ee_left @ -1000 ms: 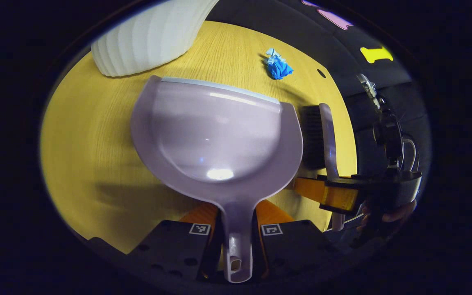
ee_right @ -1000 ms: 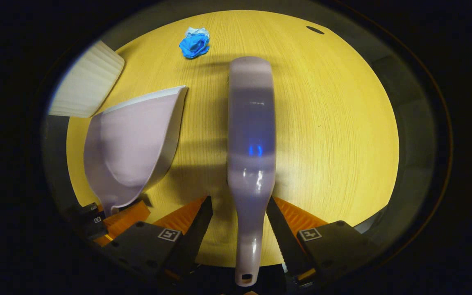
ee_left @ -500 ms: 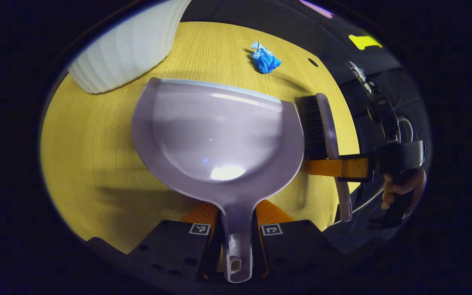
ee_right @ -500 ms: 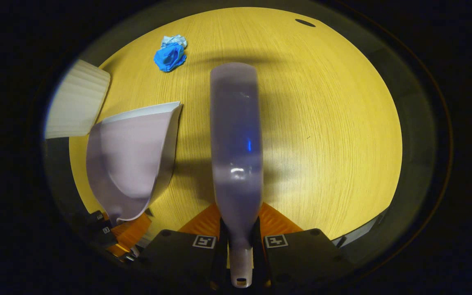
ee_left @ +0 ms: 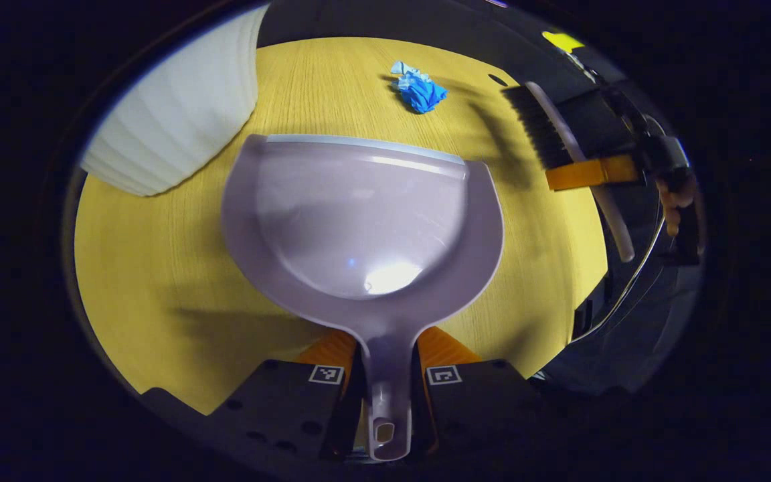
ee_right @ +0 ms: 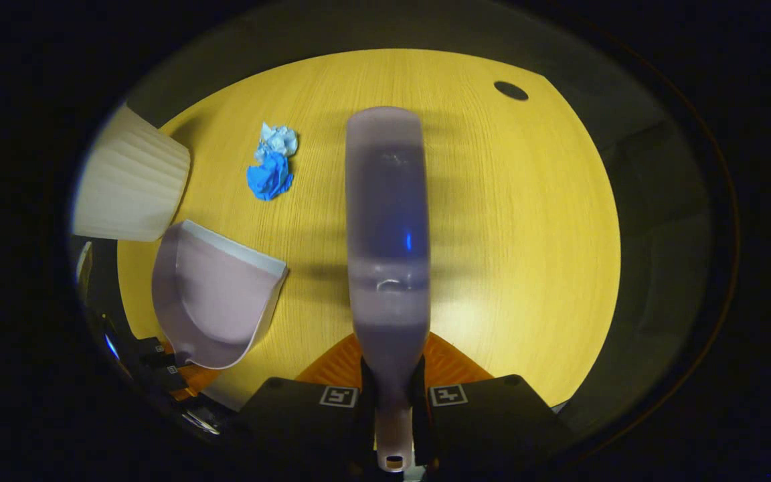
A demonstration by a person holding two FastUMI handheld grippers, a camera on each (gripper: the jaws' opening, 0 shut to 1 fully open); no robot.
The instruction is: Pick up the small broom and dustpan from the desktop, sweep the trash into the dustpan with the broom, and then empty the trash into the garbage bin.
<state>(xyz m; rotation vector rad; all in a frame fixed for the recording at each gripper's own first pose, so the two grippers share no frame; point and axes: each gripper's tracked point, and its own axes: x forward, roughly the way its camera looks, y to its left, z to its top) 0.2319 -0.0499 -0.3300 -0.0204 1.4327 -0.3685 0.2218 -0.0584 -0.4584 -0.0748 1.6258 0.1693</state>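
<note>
dustpan (ee_left: 359, 221) gripped in left tool (ee_left: 385, 375), broom (ee_right: 387, 221) gripped in right tool (ee_right: 392, 396), no legible writing

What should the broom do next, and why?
Probably bring the broom down behind the blue crumpled trash, on the side away from the dustpan. Both tools are already gripped, the right gripper on the broom, the left gripper on the dustpan, and the trash lies unswept on the desktop.

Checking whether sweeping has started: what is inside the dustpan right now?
Nothing: the dustpan bowl shows bare in the left gripper view. The blue crumpled trash lies on the desktop beyond its lip. The desktop under the pan is covered.
</note>
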